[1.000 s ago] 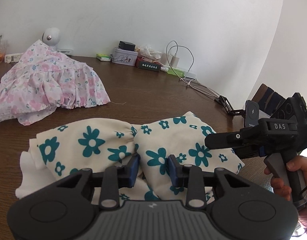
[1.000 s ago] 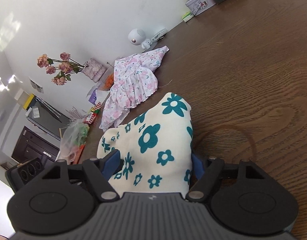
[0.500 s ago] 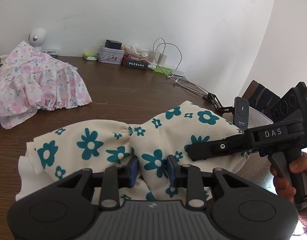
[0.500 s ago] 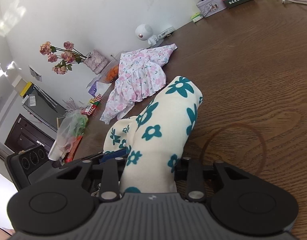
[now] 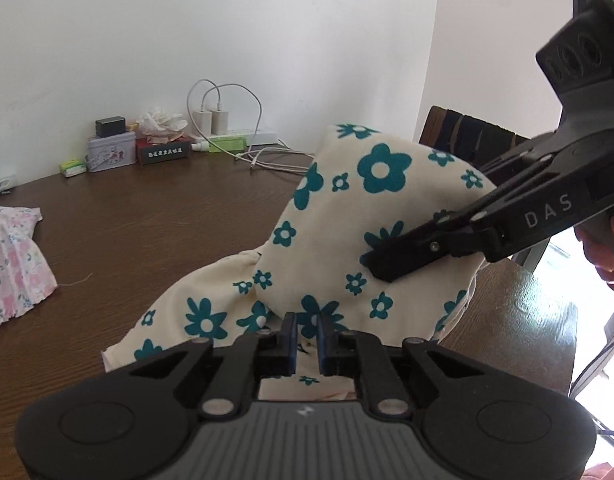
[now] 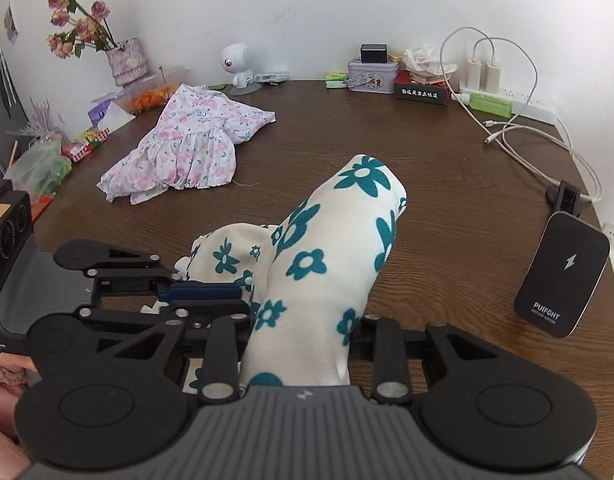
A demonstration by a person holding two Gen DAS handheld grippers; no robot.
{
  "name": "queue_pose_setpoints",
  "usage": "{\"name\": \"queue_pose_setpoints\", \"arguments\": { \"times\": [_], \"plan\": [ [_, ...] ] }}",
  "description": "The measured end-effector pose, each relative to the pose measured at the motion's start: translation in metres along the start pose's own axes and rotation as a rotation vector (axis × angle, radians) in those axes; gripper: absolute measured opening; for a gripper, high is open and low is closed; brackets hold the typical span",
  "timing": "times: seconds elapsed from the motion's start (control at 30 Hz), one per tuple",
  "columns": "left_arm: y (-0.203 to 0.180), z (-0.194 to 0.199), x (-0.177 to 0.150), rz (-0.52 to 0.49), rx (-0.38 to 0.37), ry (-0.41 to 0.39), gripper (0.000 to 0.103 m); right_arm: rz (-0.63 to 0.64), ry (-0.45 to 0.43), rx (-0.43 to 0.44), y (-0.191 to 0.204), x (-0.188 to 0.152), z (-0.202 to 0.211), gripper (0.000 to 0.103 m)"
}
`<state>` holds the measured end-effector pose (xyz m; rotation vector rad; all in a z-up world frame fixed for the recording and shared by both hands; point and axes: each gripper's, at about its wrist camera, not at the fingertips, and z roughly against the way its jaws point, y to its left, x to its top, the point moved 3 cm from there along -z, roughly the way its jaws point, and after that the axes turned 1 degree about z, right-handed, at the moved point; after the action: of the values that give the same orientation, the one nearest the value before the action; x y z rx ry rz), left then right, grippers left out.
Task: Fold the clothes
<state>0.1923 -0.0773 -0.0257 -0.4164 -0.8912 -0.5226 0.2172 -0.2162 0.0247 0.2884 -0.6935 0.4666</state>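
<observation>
1. Cream cloth printed with teal flowers, the garment (image 5: pixel 359 236), fills the middle of the left wrist view, raised in a hump over the brown wooden table (image 5: pixel 155 216); its lower left part trails down onto the wood.
2. The left gripper (image 5: pixel 307 344) sits at the bottom centre of that view, its blue-padded jaws drawn close together with a fold of the garment pinched between them.
3. The right gripper (image 5: pixel 381 266) enters from the right edge of the same view as a black bar marked "DAS", its tip pressed into the cloth; a hand (image 5: pixel 605 248) holds its handle at the far right.
4. In the right wrist view the garment (image 6: pixel 327 256) rises from the bottom centre toward the middle of the frame, passing between the right gripper's (image 6: pixel 303 340) jaws, which hold it at a moderate spread.
5. The left gripper (image 6: pixel 203 292) shows at the middle left of that view, side-on, touching the cloth's left edge.
6. A pink floral dress (image 6: pixel 183 148) lies crumpled on the table in the upper left, well apart from the garment.
7. A black power bank (image 6: pixel 563 276) stands at the right edge on a clip.
8. White chargers and cables (image 6: pixel 507 80) sit upper right by the wall.
</observation>
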Motion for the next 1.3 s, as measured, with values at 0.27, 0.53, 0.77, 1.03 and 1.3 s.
{"name": "queue_pose_setpoints", "arguments": {
  "times": [0.27,0.53,0.77,1.03,1.3],
  "plan": [
    [0.021,0.015,-0.009,0.05,-0.005,0.009,0.044,0.248,0.048,-0.137,0.04,0.008,-0.012,0.03],
    [0.06,0.024,-0.012,0.077,0.023,0.012,0.042,0.434,0.076,-0.234,0.074,0.008,-0.021,0.03],
    [0.061,0.017,-0.021,0.076,0.014,0.043,0.04,0.618,0.071,-0.333,0.113,-0.002,-0.037,0.032],
    [0.079,0.034,-0.033,0.173,0.001,0.043,0.036,0.829,0.066,-0.445,0.158,-0.013,-0.055,0.033],
    [0.109,0.087,-0.041,0.319,0.041,-0.061,0.036,0.976,0.044,-0.465,0.192,-0.041,-0.074,0.039]
  ]
}}
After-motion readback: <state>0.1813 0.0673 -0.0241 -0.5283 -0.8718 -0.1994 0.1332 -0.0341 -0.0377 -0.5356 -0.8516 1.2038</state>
